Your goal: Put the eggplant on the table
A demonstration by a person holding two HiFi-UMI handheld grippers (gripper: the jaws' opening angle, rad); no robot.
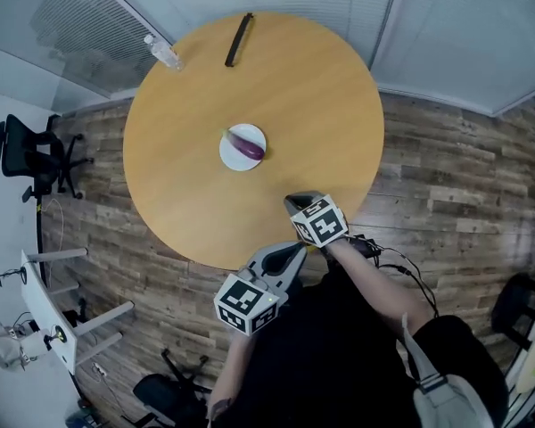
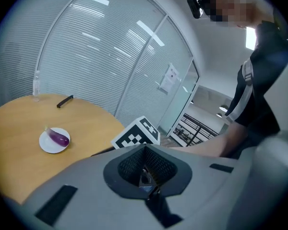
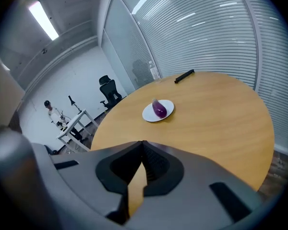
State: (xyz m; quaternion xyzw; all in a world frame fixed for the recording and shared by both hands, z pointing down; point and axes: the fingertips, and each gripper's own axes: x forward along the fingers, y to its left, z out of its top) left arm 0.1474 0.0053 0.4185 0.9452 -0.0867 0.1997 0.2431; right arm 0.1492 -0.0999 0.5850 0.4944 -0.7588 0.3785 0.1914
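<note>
The room has a brown wood floor [image 1: 446, 176] and tall glass walls [image 1: 446, 34] with blinds. A big round wooden table [image 1: 321, 105] stands in the middle. A white desk [image 1: 46, 315] and a black chair [image 1: 27, 154] on wheels stand on the floor, off past the table's left edge.

A person stands at the near edge of the table with a tool in each hand. The right gripper [image 1: 292, 201] is over the near edge, its jaws pressed together with nothing in them. The left gripper [image 1: 298, 247] is right at the near edge, and its jaws are together and empty too.

A small white plate [image 1: 230, 155] sits near the middle of the table. The purple eggplant [image 1: 247, 146] lies on the plate, well apart from both tools. A black bar [image 1: 239, 39] lies by the far edge. A clear bottle [image 1: 163, 53] is at the far left edge.
</note>
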